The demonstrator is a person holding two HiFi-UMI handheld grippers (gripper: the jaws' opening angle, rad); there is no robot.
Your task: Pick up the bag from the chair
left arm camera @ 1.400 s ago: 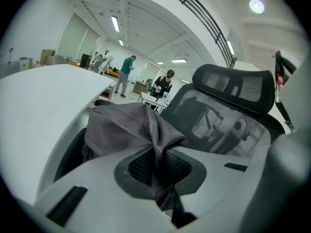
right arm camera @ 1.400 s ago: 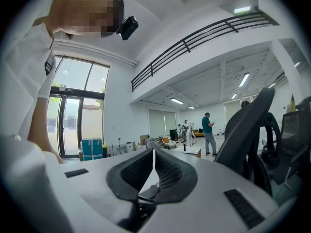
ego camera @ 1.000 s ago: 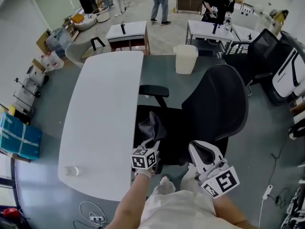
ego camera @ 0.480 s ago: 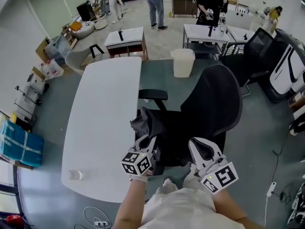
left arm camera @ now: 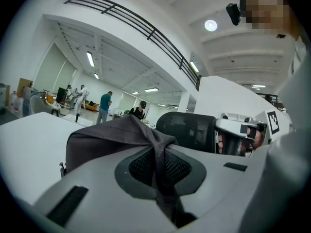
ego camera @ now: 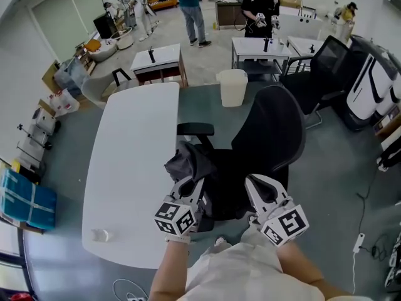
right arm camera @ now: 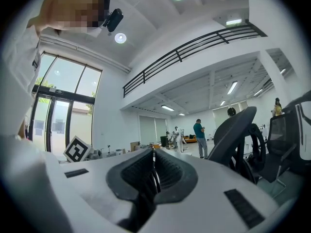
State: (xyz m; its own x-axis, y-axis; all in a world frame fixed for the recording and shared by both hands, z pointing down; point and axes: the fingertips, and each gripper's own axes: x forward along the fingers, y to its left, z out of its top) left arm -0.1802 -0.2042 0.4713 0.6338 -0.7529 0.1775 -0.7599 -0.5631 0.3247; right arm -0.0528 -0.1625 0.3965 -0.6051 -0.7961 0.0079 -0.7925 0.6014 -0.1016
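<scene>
One woven strap of the limp grey bag hangs pinched in left gripper; right gripper pressed together.

A large open lab hall: white work tables, mesh office chairs, people at equipment benches.

White table hems the left, chair backrest the right; its armrest bars the narrow gap ahead.
</scene>
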